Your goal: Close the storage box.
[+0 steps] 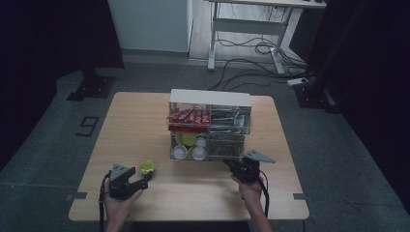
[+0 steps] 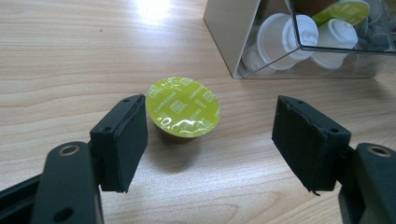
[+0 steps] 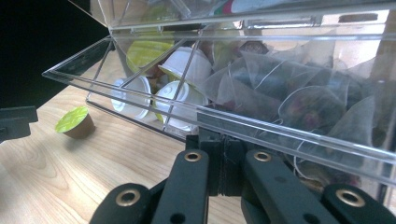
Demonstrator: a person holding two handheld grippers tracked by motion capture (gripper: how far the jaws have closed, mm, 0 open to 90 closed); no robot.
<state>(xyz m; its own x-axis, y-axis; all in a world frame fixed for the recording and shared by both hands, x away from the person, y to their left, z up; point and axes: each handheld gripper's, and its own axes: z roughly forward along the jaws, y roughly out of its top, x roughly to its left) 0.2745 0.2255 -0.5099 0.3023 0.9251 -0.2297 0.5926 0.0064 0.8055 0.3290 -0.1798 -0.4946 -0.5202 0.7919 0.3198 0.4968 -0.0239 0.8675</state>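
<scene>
Pale wooden tabletop (image 1: pixel 145 135) lies bare along its near edge, where the left gripper (image 2: pixel 210 140) stands spread around a green-lidded coffee capsule (image 2: pixel 183 107), its left pad just beside the capsule, the right apart. Farther in, the right gripper (image 3: pixel 219 170) is clenched under the front lip of a clear acrylic organizer (image 1: pixel 210 124); grey floor surrounds the table.
</scene>
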